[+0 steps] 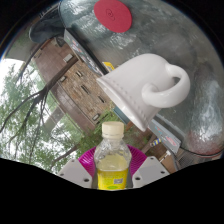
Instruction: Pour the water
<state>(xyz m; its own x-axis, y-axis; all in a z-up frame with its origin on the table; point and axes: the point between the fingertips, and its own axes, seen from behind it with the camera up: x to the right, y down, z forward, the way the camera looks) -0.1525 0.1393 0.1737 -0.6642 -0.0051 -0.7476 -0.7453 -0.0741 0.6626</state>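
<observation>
Gripper view shows the tongs (112,168) pinching a bottle (112,155) that points up and away, with the white mug (145,85) just past its cap, mouth facing left.

My fingers (113,170) clamp a yellow-labelled bottle (113,155) between their pads, with a white mug (146,86) just beyond and a red-lidded container (115,22) farther ahead.

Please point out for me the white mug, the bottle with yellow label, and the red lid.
white mug (140,85), gripper view, on the side of its body, beyond the tongs.
bottle (113,160), gripper view, on its upper body, held between the tongs.
red lid (113,14), gripper view, on the lid's middle.
</observation>
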